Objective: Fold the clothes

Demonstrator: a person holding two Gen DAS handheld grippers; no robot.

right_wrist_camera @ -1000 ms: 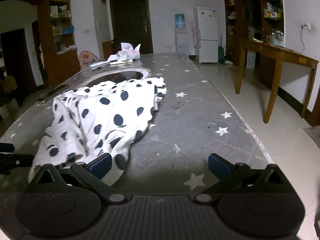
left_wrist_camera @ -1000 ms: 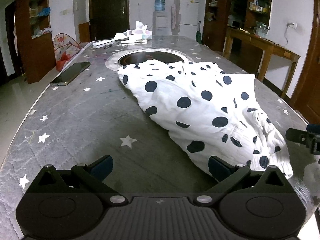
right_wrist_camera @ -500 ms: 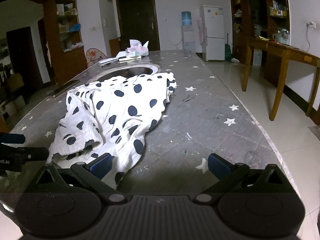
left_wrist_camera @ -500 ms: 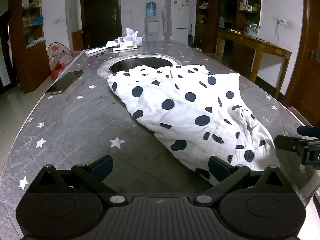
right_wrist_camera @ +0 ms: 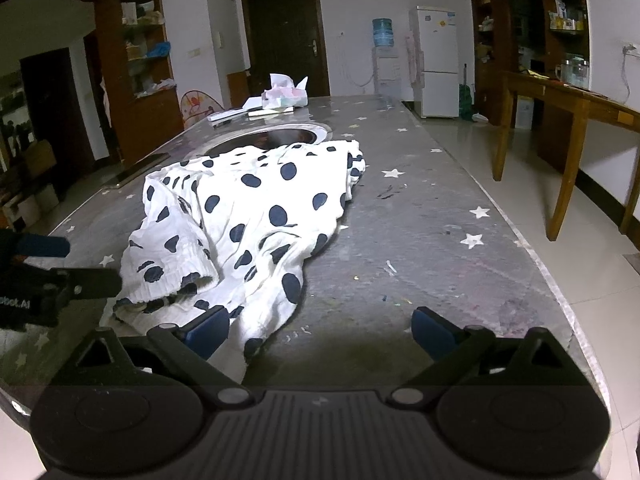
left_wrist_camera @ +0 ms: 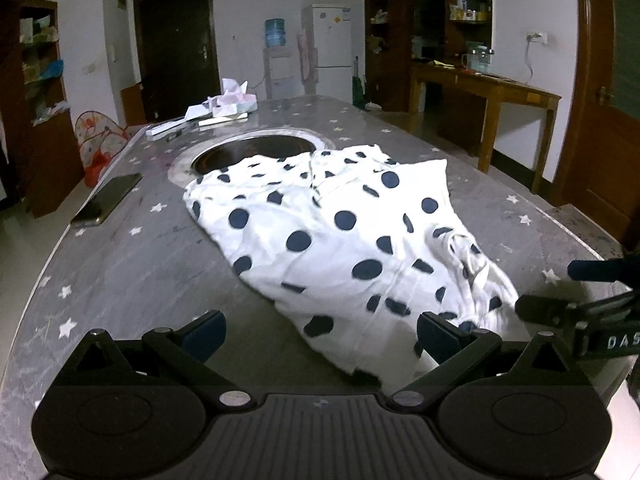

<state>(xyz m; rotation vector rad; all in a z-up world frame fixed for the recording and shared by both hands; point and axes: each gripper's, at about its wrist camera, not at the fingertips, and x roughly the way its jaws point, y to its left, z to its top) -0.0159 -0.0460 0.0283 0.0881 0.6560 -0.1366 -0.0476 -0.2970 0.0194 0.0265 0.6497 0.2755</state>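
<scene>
Both claws, your left gripper (left_wrist_camera: 320,330) and right gripper (right_wrist_camera: 320,330), sit released at the near hem of the polka-dot garment (left_wrist_camera: 340,232), which lies crumpled lengthwise along the table (left_wrist_camera: 132,264).

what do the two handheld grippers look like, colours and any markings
Both look alike: matte black bodies with a ribbed centre panel, round discs at each side, triangular cut-outs and silver pivot screws. The left gripper and right gripper each carry dark blue fingertip pads. White lettering shows on their sides, only partly readable. No cables or sleeves are visible.
</scene>
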